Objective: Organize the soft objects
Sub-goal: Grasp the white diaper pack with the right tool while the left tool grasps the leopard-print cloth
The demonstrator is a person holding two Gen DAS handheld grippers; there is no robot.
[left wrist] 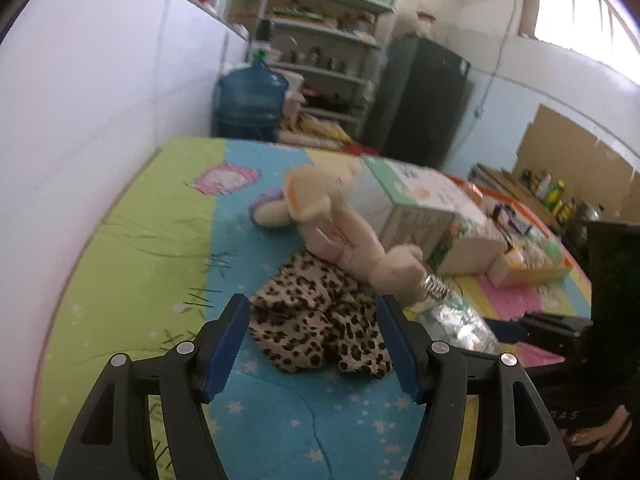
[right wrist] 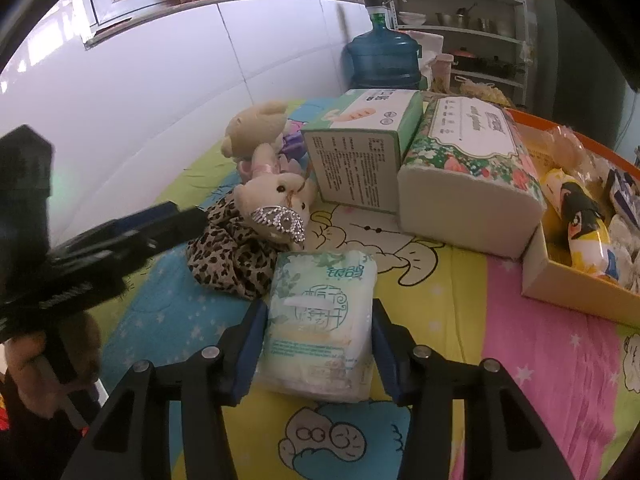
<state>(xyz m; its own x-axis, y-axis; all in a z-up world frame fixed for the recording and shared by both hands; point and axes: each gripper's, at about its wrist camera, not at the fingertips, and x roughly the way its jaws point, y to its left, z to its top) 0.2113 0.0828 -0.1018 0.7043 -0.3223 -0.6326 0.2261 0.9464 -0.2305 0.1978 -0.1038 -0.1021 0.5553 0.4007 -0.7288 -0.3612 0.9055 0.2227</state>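
Right gripper (right wrist: pixel 318 354) closed on a tissue pack (right wrist: pixel 320 320), blue pads pressing its two sides, pack lying on the cartoon mat (right wrist: pixel 540 344). Left gripper (left wrist: pixel 312 344) wide open and empty, hanging over a leopard cloth (left wrist: pixel 320 328) just left of the pack. On the cloth's far edge, a plush rabbit (right wrist: pixel 276 196) with a tiara (right wrist: pixel 280 218). Farther back, a bear (right wrist: pixel 256 124). To the right, two tissue boxes (right wrist: pixel 360 144) side by side, then an orange tray (right wrist: pixel 560 280).
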